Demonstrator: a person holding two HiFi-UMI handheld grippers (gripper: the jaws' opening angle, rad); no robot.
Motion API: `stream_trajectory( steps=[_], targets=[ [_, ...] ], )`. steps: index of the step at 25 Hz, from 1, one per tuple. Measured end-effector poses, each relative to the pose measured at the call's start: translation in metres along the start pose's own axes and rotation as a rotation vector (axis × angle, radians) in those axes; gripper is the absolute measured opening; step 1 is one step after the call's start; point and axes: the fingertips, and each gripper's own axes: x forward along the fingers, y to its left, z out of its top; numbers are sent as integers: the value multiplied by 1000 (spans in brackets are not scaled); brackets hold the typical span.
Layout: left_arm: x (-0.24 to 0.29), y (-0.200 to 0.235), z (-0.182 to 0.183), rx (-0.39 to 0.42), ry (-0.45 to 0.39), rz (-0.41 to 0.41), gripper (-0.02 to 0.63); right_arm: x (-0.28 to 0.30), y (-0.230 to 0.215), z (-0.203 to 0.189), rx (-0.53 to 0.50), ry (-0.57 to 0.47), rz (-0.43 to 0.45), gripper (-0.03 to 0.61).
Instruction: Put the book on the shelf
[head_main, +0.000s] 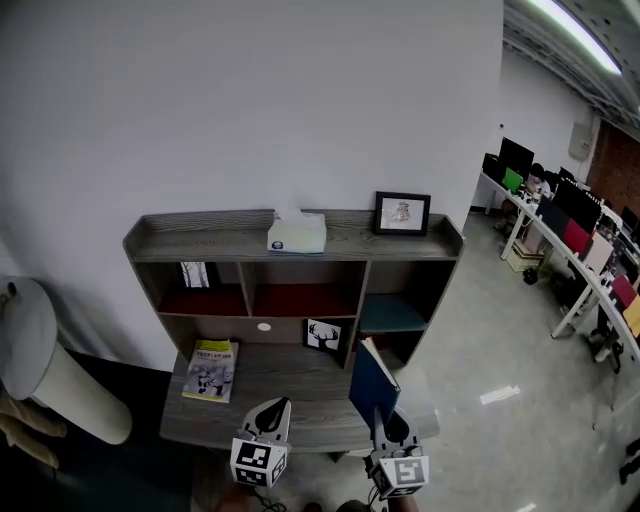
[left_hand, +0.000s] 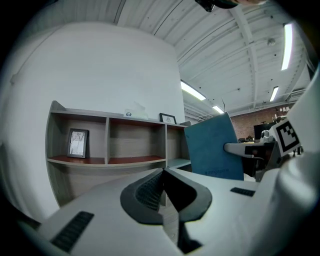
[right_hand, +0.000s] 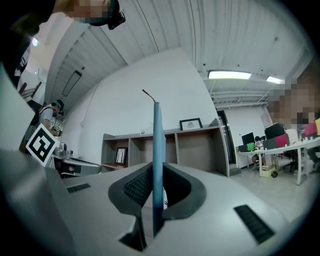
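A thin blue book (head_main: 372, 382) stands upright on edge above the desk's front right, with my right gripper (head_main: 385, 418) shut on its lower edge. In the right gripper view the book (right_hand: 157, 150) rises edge-on between the pads of that gripper (right_hand: 156, 175). My left gripper (head_main: 272, 410) hovers to the left of it over the desk front, jaws together with nothing in them (left_hand: 162, 172). The left gripper view shows the book (left_hand: 215, 147) to its right. The grey wooden shelf (head_main: 300, 245) stands ahead against the wall, with three open compartments.
On the shelf top sit a tissue box (head_main: 297, 233) and a framed picture (head_main: 402, 213). The left compartment holds a small frame (head_main: 198, 274). A yellow magazine (head_main: 211, 369) and a deer picture (head_main: 322, 336) are on the desk (head_main: 290, 385). Office desks (head_main: 575, 250) line the right.
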Motion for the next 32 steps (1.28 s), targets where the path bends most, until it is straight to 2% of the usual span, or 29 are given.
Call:
stream_trajectory(
  steps=[10, 15, 24, 32],
  targets=[
    [-11, 64, -7, -35, 1, 133, 6, 68, 39, 24, -169, -44, 112, 61],
    [-2, 89, -6, -46, -3, 197, 6, 112, 51, 33, -307, -100, 168, 61],
    [28, 128, -2, -54, 8, 289, 6, 182, 69, 27, -760, -108, 191, 63],
    [52, 151, -5, -84, 14, 339, 6, 230, 73, 12, -1037, -126, 205, 63]
  ],
)
